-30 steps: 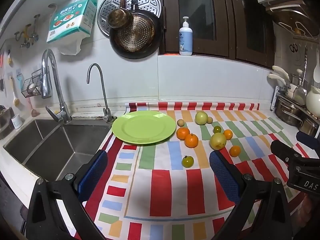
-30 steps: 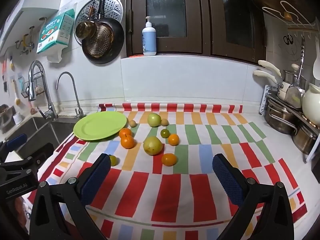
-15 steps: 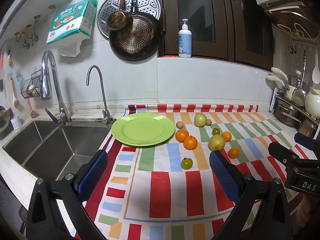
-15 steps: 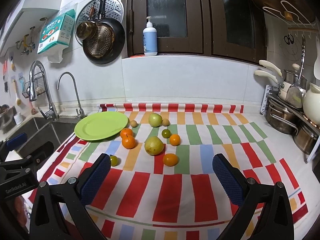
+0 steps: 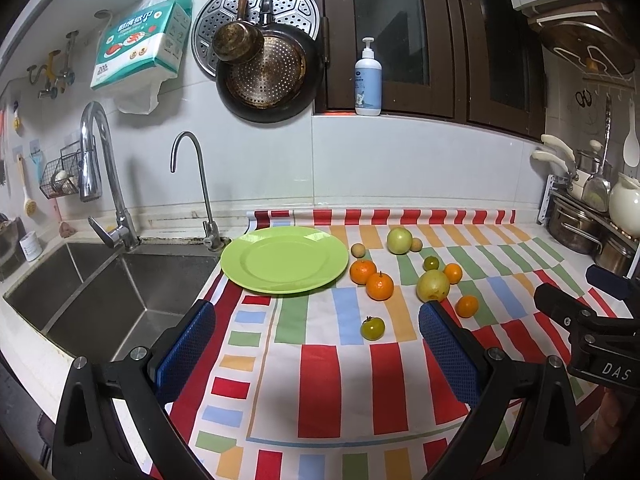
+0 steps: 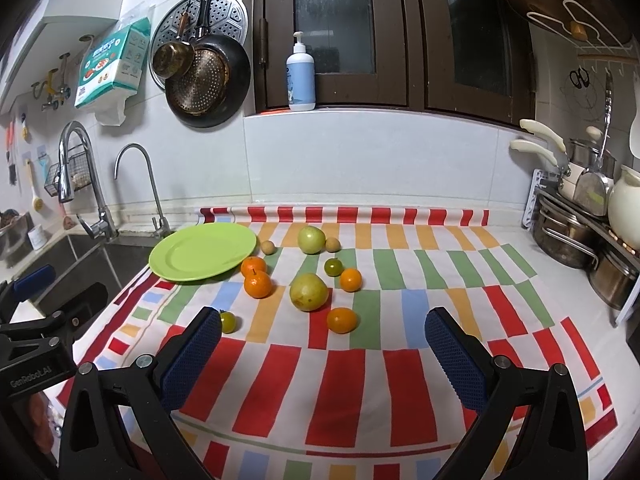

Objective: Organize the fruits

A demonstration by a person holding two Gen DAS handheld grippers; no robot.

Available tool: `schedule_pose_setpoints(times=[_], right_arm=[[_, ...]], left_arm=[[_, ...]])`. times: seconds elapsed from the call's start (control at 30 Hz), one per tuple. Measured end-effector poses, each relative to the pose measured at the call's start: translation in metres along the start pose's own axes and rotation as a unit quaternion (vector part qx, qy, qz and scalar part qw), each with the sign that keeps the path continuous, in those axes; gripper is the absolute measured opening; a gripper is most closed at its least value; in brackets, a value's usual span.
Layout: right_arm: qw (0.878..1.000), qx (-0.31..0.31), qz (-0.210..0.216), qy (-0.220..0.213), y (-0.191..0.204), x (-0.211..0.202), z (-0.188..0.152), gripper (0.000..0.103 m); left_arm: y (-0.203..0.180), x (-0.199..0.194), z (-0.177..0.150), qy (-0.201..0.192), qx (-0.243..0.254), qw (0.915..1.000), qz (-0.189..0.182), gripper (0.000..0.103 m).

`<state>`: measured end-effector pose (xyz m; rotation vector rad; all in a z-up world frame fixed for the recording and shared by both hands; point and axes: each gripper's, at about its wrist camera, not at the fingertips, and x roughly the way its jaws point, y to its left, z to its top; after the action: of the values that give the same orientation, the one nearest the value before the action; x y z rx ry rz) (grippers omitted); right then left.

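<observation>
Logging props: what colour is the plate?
Plain light green plate, clearest in the left wrist view.

A kitchen counter (image 6: 516, 252) carries a striped cloth (image 6: 360, 372) that fills the centre and bottom of the frame. On the cloth, a green plate (image 6: 202, 251) lies at left centre, partly over the cloth's left edge. To its right, in the middle of the frame, are scattered fruits (image 6: 309, 292), all outside the plate.

Kitchen: white tiled wall (image 5: 400, 160), dark wood-framed window (image 6: 360, 32), steel double sink (image 5: 100, 284) with two faucets (image 5: 104, 176), hanging pans (image 5: 264, 68), soap bottle (image 6: 301, 76) on sill, striped cloth (image 6: 360, 360) on counter, pot rack (image 6: 580, 232) at right.
</observation>
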<state>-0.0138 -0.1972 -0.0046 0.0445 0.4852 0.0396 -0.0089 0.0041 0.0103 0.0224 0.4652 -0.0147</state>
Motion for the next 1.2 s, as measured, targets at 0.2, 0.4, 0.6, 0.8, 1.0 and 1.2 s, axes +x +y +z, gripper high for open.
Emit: schedule_pose_setpoints(times=[0.2,0.4,0.6,0.8,1.0,1.2], right_arm=[[1.0,0.001,0.0,0.0,-0.0005,0.0005,0.0011,0.103],[1.0,0.001,0.0,0.0,-0.0004,0.0005,0.001,0.103],[1.0,0.001,0.0,0.0,-0.0003,0.0008,0.0013,0.103],[1.0,0.001,0.0,0.0,-0.0002,0.0003,0.0009,0.103],[1.0,0.001,0.0,0.0,-0.0001,0.0003,0.0009,0.103],[1.0,0.0,0.001,0.002,0.0001,0.0023,0.0016,0.103]], left_arm=[[0.0,0.0003,0.0003,0.0,0.0,1.0,0.0,0.103],[0.0002,0.0008,0.0013,0.0,0.0,1.0,-0.001,0.103],[0.0001,0.0012,0.0028,-0.002,0.0,1.0,-0.001,0.103],[0.0001,0.001,0.0038,-0.004,0.001,1.0,-0.001,0.103],[0.0003,0.0009,0.0043,-0.005,0.001,1.0,-0.001,0.103],[0.0001,0.0023,0.0043,-0.004,0.002,1.0,-0.001,0.103]])
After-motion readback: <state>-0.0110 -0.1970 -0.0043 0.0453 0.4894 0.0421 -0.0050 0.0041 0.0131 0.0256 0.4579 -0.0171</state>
